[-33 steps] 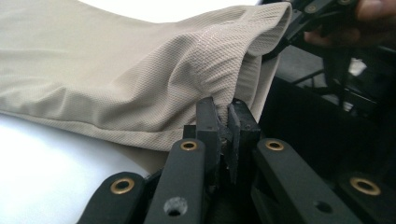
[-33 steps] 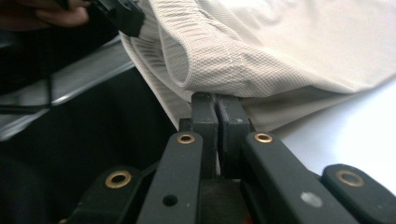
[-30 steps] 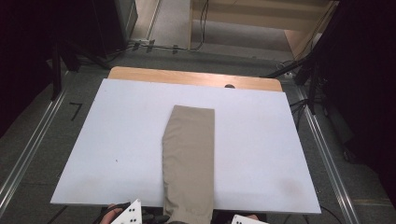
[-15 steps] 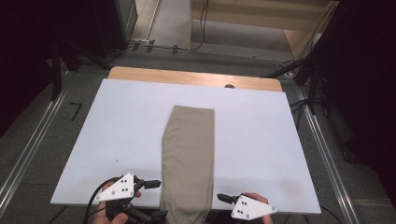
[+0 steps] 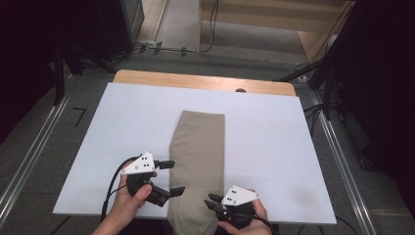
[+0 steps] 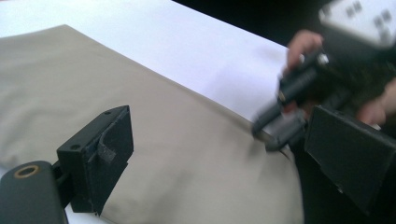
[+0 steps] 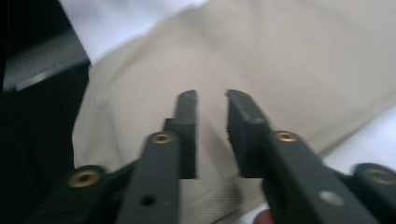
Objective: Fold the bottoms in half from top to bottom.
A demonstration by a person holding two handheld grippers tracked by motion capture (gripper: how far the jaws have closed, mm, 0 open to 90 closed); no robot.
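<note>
My left gripper (image 5: 169, 177) points toward the middle of the table, its jaws standing wide apart after just opening further, and nothing is caught between them. In the left gripper view the two black pads frame the near part of the folded beige cloth (image 6: 154, 140), one pad low over the fabric's near edge, the other off to the side by my other hand. My left hand (image 5: 128, 203) grips the body from below, and the black cable loops off it toward the table's near edge.

My right gripper (image 5: 211, 201) sits over the near end of the cloth, at its right-hand edge. Its jaws have just been closing and now stand narrow, with a slim gap between the pads; in the right gripper view they hover above the fabric and I cannot tell whether any cloth is pinched. My right hand (image 5: 244, 218) wraps the body from below.

The cloth lies lengthwise down the middle of the white board (image 5: 274, 132), its near end hanging past the board's front edge. The board rests on a wooden table (image 5: 161, 78).
</note>
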